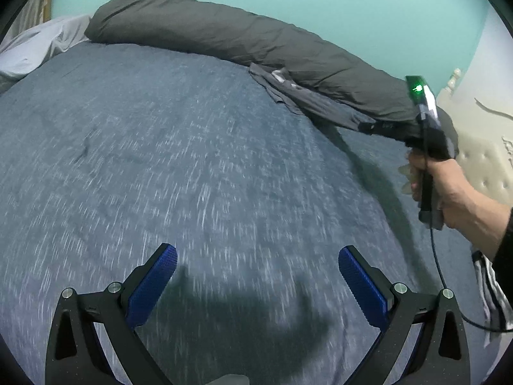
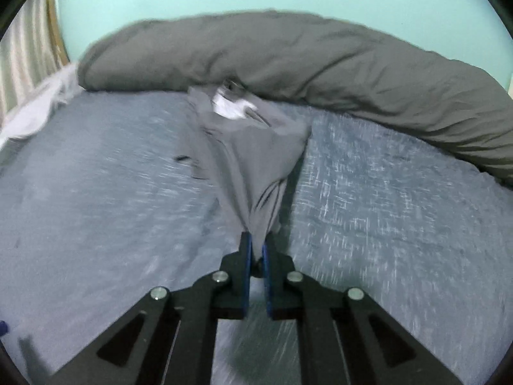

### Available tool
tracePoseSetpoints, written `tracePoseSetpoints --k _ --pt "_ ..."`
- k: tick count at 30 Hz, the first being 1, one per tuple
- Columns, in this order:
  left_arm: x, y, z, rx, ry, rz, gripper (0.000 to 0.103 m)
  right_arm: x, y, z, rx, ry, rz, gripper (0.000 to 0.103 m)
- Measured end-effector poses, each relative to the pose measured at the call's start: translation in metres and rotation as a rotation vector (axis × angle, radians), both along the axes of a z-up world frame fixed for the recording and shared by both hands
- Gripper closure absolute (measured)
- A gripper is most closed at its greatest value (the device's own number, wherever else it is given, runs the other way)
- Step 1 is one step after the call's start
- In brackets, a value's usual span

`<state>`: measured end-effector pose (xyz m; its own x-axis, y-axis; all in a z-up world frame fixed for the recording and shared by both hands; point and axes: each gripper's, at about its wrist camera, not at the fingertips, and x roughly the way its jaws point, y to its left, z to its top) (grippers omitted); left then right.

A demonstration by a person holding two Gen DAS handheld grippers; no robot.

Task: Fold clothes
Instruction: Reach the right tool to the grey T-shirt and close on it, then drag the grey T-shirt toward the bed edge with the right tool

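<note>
A grey garment (image 2: 253,147) with a white patch near its far end lies stretched across the blue bed cover, pulled taut toward me. My right gripper (image 2: 256,246) is shut on its near edge, the cloth bunched between the blue pads. In the left wrist view the same garment (image 1: 307,102) runs from the dark duvet to the right gripper (image 1: 365,126), which a hand (image 1: 449,189) holds at the right. My left gripper (image 1: 256,256) stands open above bare bed cover, nothing between its fingers (image 1: 154,285).
A rolled dark grey duvet (image 1: 243,38) lies along the far side of the bed against a turquoise wall. Pale bedding (image 1: 38,48) is bunched at the far left. A cream padded headboard (image 1: 484,157) stands at the right. A black cable (image 1: 439,263) hangs from the right gripper.
</note>
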<state>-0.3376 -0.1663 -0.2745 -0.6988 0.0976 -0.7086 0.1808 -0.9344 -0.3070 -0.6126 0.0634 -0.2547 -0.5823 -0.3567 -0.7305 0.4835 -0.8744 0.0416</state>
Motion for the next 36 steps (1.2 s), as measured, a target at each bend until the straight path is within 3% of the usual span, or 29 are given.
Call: tracePoseSetpoints --k 7,12,18,24,29,34,36 --pt "0.064 0.017 0.020 -0.005 0.048 -0.010 0.000 0.120 0.029 0.058 -0.152 0.027 0.064 0.097" --pt "0.116 0.026 0.041 0.022 0.083 -0.014 0.000 0.233 0.063 0.083 -0.225 0.016 0.090 0.097" --pt "0.181 0.039 0.062 0.047 0.096 -0.010 0.000 0.355 0.093 0.084 -0.249 -0.064 0.115 0.097" --pt "0.226 0.050 0.072 0.048 0.094 -0.025 0.000 0.441 0.128 0.076 -0.321 -0.146 0.098 0.097" --pt "0.240 0.060 0.077 0.064 0.110 -0.039 0.000 0.478 0.148 0.057 -0.358 -0.216 0.076 0.097" --pt "0.235 0.071 0.071 0.034 0.112 -0.062 0.000 0.471 0.167 0.016 -0.375 -0.353 -0.014 0.093" --pt "0.229 0.073 0.063 0.009 0.113 -0.064 0.000 0.464 0.177 0.013 -0.400 -0.335 -0.068 0.070"
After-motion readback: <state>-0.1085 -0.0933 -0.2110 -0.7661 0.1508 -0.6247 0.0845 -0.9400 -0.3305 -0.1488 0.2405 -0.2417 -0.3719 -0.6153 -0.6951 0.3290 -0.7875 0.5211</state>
